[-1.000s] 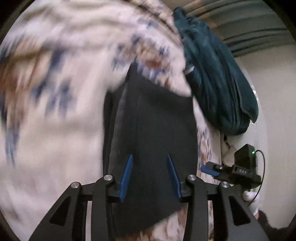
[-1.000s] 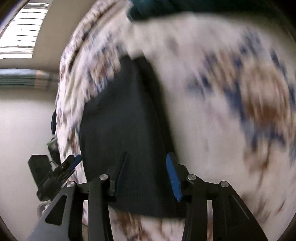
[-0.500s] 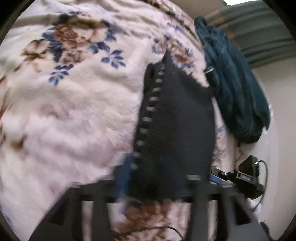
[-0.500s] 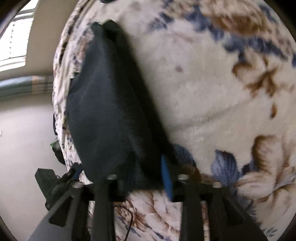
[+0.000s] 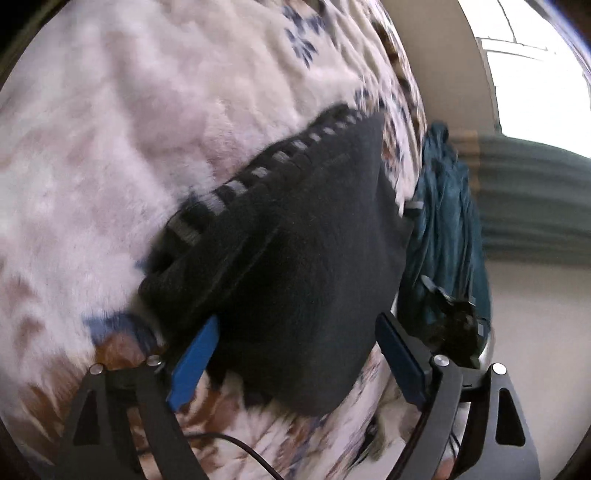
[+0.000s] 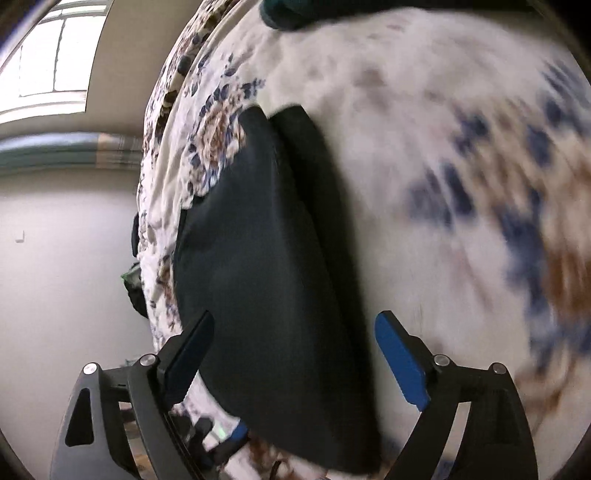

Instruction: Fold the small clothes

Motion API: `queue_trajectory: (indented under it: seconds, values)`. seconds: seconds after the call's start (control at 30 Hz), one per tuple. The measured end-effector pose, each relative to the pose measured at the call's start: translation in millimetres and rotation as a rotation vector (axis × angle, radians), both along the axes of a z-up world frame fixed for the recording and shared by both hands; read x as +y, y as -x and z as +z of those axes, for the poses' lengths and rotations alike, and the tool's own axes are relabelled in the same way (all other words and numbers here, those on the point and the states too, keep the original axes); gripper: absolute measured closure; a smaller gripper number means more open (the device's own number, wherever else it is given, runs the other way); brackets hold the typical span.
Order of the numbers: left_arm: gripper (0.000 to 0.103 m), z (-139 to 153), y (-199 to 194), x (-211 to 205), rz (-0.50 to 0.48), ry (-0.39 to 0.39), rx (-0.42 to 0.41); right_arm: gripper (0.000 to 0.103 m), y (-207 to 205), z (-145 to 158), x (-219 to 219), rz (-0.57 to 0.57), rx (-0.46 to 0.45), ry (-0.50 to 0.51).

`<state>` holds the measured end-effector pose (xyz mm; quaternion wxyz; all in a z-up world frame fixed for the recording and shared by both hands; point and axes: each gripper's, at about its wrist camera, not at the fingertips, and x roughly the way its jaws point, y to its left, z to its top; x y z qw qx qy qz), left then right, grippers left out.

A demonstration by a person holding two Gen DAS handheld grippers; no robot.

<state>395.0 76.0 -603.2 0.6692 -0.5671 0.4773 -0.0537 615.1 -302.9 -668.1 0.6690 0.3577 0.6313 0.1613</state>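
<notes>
A small black garment (image 5: 295, 258) lies folded on a white fleece blanket with brown and blue flowers (image 5: 110, 147). It has a grey-checked band along its far left edge. My left gripper (image 5: 299, 354) is open, with its blue fingers on either side of the garment's near edge. In the right wrist view the same black garment (image 6: 266, 258) lies in layers, and my right gripper (image 6: 295, 350) is open over its near end. Neither gripper holds anything.
A dark teal garment (image 5: 447, 229) lies bunched at the blanket's right edge and shows in the right wrist view (image 6: 295, 11) at the top. A black cable (image 5: 236, 446) runs below the left gripper. A pale wall and window lie beyond the bed.
Both grippers have opened wider and drawn back from the black garment, which now lies flat. Both views have swung, so the garment's checked band shows on the left.
</notes>
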Motion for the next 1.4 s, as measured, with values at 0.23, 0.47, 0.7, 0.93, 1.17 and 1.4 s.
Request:
queue_trajectory:
  seconds: [0.23, 0.47, 0.7, 0.93, 1.17, 1.4]
  values:
    - [0.018, -22.1, 24.9, -18.3, 0.072, 0.085, 0.075, 0.011, -60.1, -42.7, 9.7, 0.081, 0.061, -0.012]
    - [0.01, -24.0, -1.7, -35.8, 0.129, -0.005, 0.043, 0.005, -62.3, -54.5, 2.8, 0.054, 0.056, -0.151]
    - [0.01, -23.2, -7.9, -39.9, 0.208, -0.026, 0.071, 0.01, -63.6, -51.8, 36.6, 0.196, 0.058, -0.179]
    - [0.011, -19.4, -17.3, -43.2, 0.181, -0.068, 0.083, 0.047, -60.1, -57.5, 35.9, 0.192, 0.089, -0.102]
    - [0.06, -14.5, -18.6, -38.2, 0.13, -0.167, 0.09, 0.066, -51.7, -55.9, 29.2, 0.156, 0.072, -0.092]
    - [0.066, -2.7, -20.7, -36.4, 0.028, -0.258, 0.058, 0.077, -45.3, -46.6, 36.4, 0.111, 0.051, -0.077]
